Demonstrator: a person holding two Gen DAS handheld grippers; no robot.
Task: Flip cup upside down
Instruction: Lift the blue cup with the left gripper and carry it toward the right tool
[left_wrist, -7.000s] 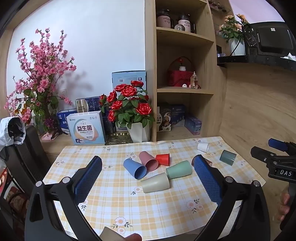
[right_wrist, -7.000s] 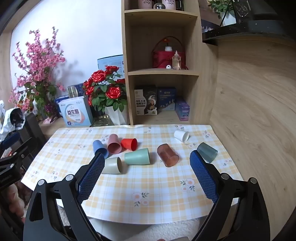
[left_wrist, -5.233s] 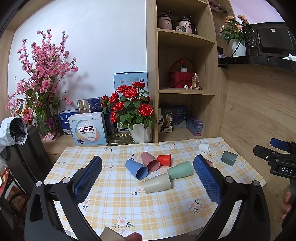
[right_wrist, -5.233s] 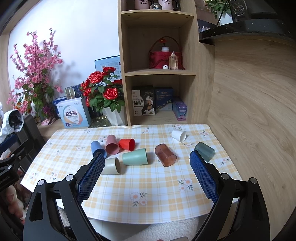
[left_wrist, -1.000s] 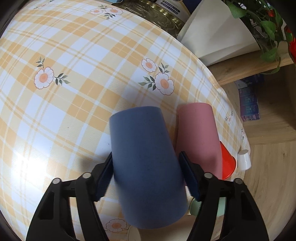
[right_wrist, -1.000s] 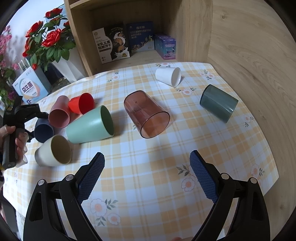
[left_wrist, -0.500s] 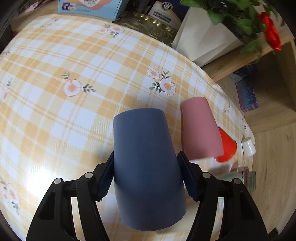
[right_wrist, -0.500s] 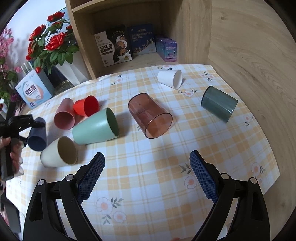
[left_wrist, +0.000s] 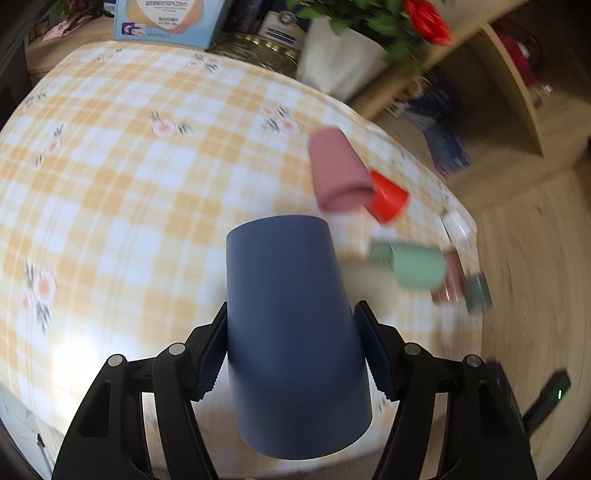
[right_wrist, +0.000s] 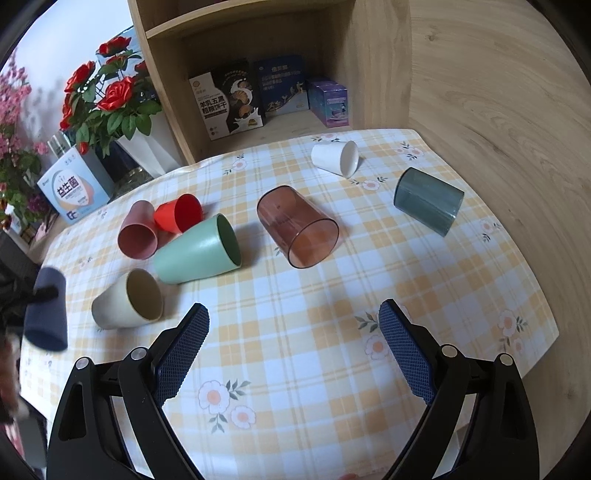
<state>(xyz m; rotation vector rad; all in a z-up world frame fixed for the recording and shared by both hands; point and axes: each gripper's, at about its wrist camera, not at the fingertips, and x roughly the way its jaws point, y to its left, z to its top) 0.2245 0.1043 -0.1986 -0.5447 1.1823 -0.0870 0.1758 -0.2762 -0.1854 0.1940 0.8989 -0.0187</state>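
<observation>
Fingers of our left gripper (left_wrist: 291, 347) are clamped on the sides of the blue cup (left_wrist: 291, 332), which we hold lifted off the checked tablecloth (left_wrist: 110, 192), its closed base pointing away from the camera and its wide mouth toward us. From the right wrist view, that same blue cup (right_wrist: 48, 310) hangs at the far left, over the table's edge. Our right gripper (right_wrist: 293, 343) hovers above the cloth with its fingers spread wide and nothing between them. Lying on their sides on the table we see a beige cup (right_wrist: 127, 304), a green cup (right_wrist: 197, 251), a pink cup (right_wrist: 137, 229), a red cup (right_wrist: 179, 214), a clear brown cup (right_wrist: 297, 230), a white cup (right_wrist: 334, 158) and a dark grey-green cup (right_wrist: 428, 201).
</observation>
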